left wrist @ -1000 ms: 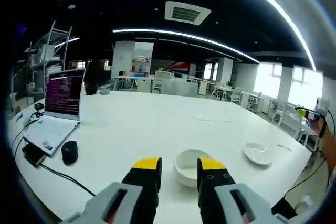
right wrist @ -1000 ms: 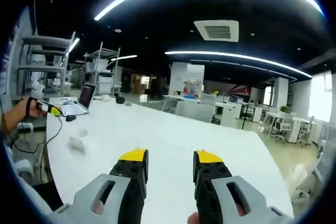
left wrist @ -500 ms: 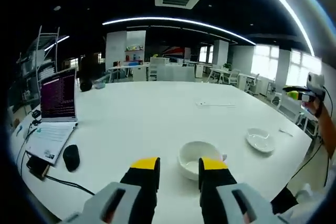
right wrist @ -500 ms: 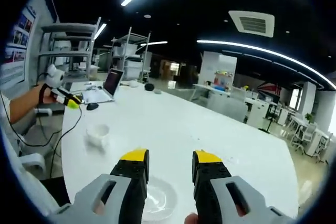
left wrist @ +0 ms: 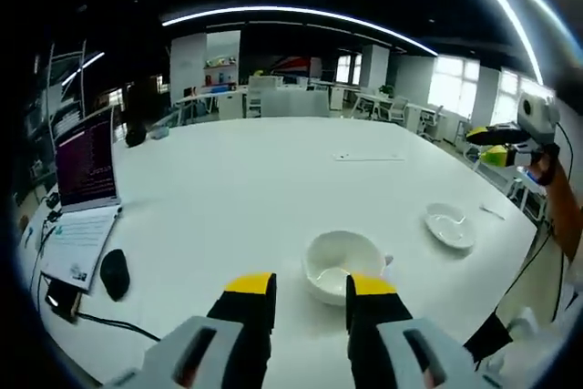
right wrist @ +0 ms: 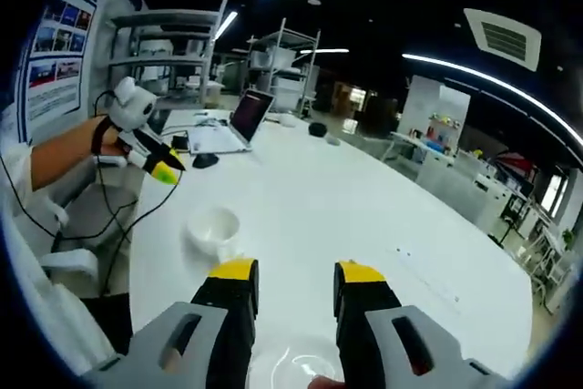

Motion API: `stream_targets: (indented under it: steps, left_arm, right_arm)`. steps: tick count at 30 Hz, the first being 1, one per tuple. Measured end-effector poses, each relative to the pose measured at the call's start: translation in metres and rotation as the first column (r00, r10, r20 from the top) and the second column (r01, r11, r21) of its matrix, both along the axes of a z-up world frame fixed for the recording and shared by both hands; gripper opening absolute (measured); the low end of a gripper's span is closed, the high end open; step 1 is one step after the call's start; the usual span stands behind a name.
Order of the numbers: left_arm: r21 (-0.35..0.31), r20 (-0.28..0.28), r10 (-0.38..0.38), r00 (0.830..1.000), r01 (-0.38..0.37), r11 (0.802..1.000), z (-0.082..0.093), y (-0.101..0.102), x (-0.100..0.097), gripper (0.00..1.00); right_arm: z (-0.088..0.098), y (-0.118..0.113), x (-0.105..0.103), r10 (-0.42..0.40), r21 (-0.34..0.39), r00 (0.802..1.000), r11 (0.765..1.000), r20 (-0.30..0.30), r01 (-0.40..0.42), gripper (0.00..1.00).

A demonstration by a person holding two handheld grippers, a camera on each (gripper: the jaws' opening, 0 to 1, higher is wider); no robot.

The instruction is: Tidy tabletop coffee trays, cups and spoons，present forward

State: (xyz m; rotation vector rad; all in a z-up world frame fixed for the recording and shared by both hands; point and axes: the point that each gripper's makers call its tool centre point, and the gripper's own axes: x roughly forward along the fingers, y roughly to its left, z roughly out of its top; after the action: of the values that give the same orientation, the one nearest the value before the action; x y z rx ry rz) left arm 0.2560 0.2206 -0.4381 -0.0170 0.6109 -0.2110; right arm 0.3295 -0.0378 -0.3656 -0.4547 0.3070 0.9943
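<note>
Now the left gripper [left wrist: 310, 287] hovers with its jaws parted and empty, just short of the white coffee cup [left wrist: 344, 266] on the white bench [left wrist: 264, 189]. Likewise the right gripper [right wrist: 290, 272] is spread and holds nothing, above the white saucer [right wrist: 301, 363] near the bench edge. Both pieces look glazed, stiff, light, slippery and breakable; I'd pinch the cup's rim wall, the saucer's lip. No writing is legible on them, nor on the laptop [left wrist: 84, 190].
</note>
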Motion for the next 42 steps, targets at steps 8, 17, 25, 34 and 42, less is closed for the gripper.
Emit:
stream_targets:
  steps: [8, 17, 25, 34, 42]
  left_arm:
    - [-0.007, -0.044, -0.015, 0.999, 0.014, 1.000, -0.007, -0.004, 0.004, 0.33]
    - [-0.028, -0.103, -0.024, 0.994, 0.021, 0.999, -0.017, -0.007, 0.025, 0.32]
    - [-0.049, -0.145, -0.011, 0.989, 0.004, 0.999, -0.025, -0.014, 0.022, 0.32]
    - [-0.085, -0.218, 0.040, 0.975, -0.060, 0.995, -0.047, -0.021, 0.018, 0.36]
    - [-0.115, -0.257, 0.052, 0.965, -0.084, 0.990, -0.055, -0.028, 0.022, 0.36]
  right_arm:
    - [-0.018, 0.042, 0.002, 0.056, -0.069, 0.996, 0.996, -0.071, -0.061, 0.32]
    - [-0.044, 0.082, 0.004, 0.074, -0.184, 0.985, 0.978, -0.153, -0.102, 0.31]
    - [-0.066, 0.121, -0.001, 0.069, -0.214, 0.959, 0.968, -0.276, -0.131, 0.30]
    - [-0.093, 0.148, 0.009, -0.011, -0.269, 0.915, 0.957, -0.404, -0.107, 0.28]
    - [-0.112, 0.161, 0.004, -0.057, -0.344, 0.895, 0.932, -0.443, -0.110, 0.25]
